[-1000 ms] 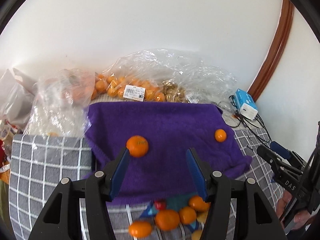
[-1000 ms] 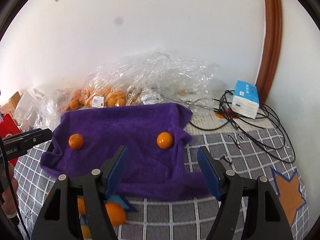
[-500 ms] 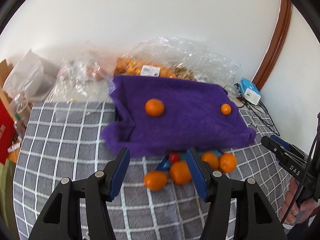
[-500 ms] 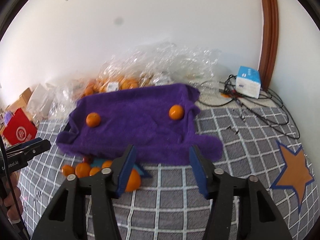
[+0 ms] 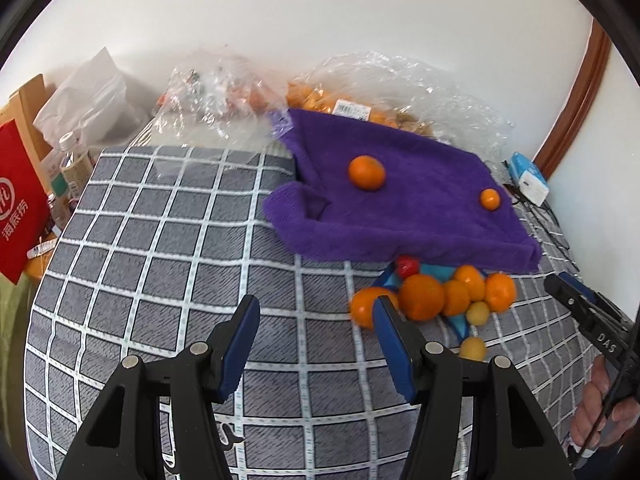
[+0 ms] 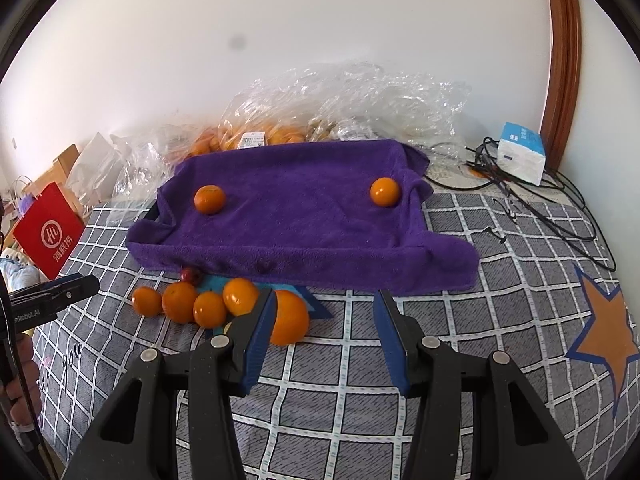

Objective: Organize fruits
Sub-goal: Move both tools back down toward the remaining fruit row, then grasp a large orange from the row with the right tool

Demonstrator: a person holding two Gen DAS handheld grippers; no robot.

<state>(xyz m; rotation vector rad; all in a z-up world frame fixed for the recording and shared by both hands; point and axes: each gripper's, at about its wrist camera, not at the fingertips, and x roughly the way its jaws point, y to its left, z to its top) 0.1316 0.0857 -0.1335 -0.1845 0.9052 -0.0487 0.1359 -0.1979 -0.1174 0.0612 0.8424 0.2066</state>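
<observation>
Checked cloth covers the surface (image 6: 500, 288), and with both left tongs (image 5: 316, 332) and right tongs (image 6: 325, 322) released and empty, the right should square up on the big orange (image 6: 290, 316) beside its left finger before clenching.

Left tongs (image 5: 316, 320) held level and forward, jaws spread wide with nothing between the blue pads (image 5: 240, 340). Right tongs (image 6: 325, 316) likewise spread and empty, blue pads (image 6: 394, 344) parted. Each seen from the other's camera as a black tip at the frame edge, gripped by a bare hand (image 5: 600, 408).
</observation>
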